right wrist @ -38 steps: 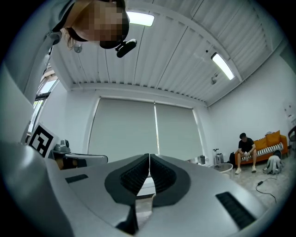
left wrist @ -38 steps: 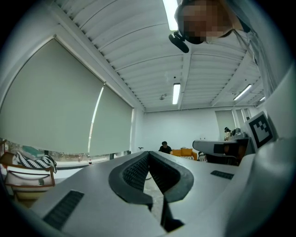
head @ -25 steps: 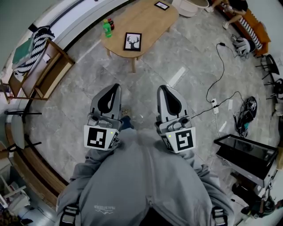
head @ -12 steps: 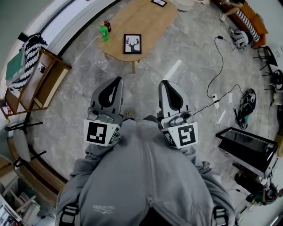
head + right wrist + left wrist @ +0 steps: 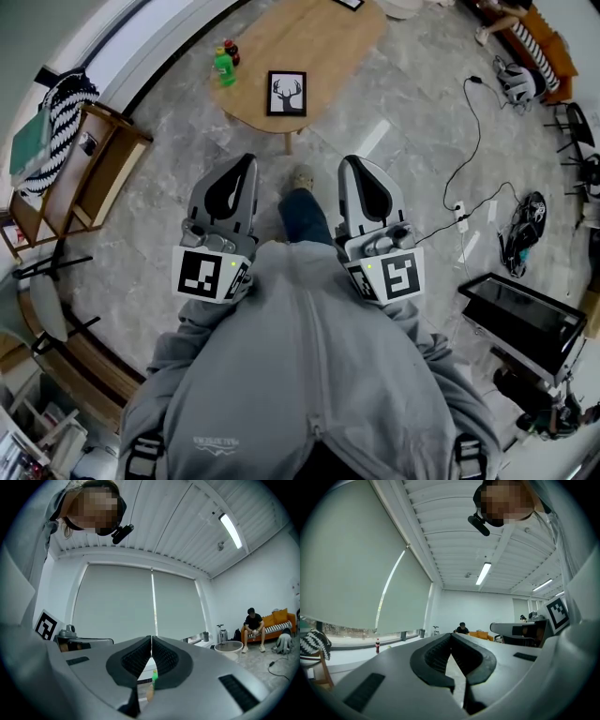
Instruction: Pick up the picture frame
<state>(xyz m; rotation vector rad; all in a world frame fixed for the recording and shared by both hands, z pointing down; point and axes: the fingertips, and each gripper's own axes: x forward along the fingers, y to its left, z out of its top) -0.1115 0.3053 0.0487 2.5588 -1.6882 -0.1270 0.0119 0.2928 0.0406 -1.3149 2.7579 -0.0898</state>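
A black picture frame [image 5: 287,94] with a deer's head print lies flat on the oval wooden table [image 5: 328,42], near its front edge. Both grippers are held level at waist height, side by side, pointing toward the table and well short of it. My left gripper [image 5: 247,162] is shut with nothing in it; its jaws meet at the tip in the left gripper view [image 5: 451,635]. My right gripper [image 5: 350,161] is likewise shut and empty [image 5: 151,638]. A second small frame [image 5: 349,4] lies at the table's far end.
A green bottle [image 5: 223,66] and a dark cola bottle [image 5: 230,49] stand on the table's left end. A wooden rack with a striped cloth [image 5: 58,105] stands left. Cables and a power strip [image 5: 460,220] cross the floor right. A person sits on an orange sofa [image 5: 253,625].
The person has walked toward the table, and both shut grippers now sit closer to its front edge. A leg and shoe have stepped forward between the grippers.
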